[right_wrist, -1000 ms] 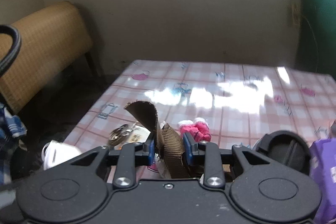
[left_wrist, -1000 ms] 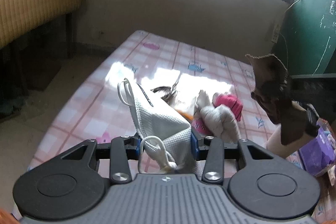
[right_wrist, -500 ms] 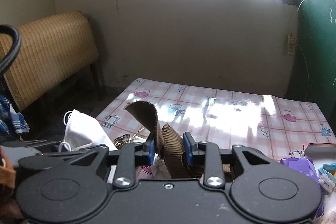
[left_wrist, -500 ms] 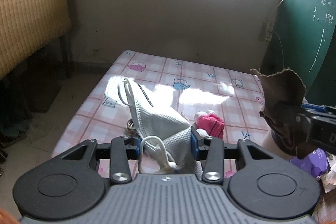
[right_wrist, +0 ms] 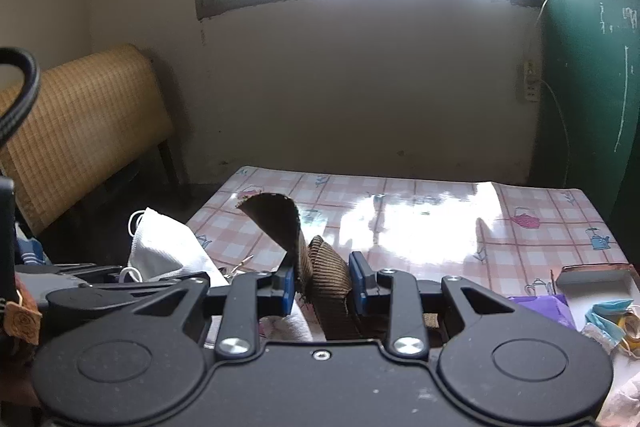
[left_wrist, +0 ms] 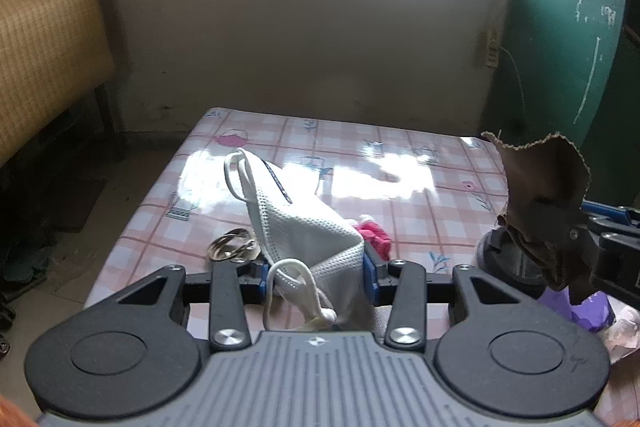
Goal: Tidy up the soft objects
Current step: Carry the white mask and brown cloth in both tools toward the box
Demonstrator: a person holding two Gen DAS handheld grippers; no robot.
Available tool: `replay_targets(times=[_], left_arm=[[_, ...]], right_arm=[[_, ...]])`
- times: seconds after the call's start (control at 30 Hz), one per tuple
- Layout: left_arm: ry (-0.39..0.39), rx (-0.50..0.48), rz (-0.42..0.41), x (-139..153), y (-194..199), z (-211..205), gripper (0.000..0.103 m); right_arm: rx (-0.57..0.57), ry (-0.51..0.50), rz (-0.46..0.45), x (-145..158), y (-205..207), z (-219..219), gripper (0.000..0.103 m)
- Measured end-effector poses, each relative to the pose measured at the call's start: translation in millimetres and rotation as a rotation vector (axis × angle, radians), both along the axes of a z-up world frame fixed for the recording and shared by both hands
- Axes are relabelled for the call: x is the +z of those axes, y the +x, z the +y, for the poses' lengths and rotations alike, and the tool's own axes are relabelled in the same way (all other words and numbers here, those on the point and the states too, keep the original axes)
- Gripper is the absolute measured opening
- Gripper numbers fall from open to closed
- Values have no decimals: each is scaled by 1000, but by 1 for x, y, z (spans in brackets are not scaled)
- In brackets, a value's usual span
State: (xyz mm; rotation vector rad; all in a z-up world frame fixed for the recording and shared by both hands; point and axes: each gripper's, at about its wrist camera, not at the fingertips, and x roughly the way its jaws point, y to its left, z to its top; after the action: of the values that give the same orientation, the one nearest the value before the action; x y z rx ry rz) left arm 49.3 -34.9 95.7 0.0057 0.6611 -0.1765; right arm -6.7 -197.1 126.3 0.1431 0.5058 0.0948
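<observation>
White face mask (left_wrist: 304, 227) pinched in the left gripper (left_wrist: 314, 273), brown corduroy scrap (right_wrist: 326, 273) clamped in the right gripper (right_wrist: 322, 283), both above the pink checked tablecloth (left_wrist: 420, 211), pink sock (left_wrist: 374, 237) lying below.

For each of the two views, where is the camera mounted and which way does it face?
Left wrist: on the left tool, looking along its fingers over the checked table to the window wall; its white mask is clamped.
Right wrist: on the right tool, same direction; brown cloth clamped.
Shared: table, mask, cloth, each other's tool.
</observation>
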Motion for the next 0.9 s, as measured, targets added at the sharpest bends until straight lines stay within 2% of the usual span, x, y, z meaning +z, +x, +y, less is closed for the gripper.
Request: replay_targets(times=[0.9], left_arm=[[18, -121, 7, -3, -6, -63, 43]], right_arm=[[-98, 21, 6, -3, -15, -61, 34]])
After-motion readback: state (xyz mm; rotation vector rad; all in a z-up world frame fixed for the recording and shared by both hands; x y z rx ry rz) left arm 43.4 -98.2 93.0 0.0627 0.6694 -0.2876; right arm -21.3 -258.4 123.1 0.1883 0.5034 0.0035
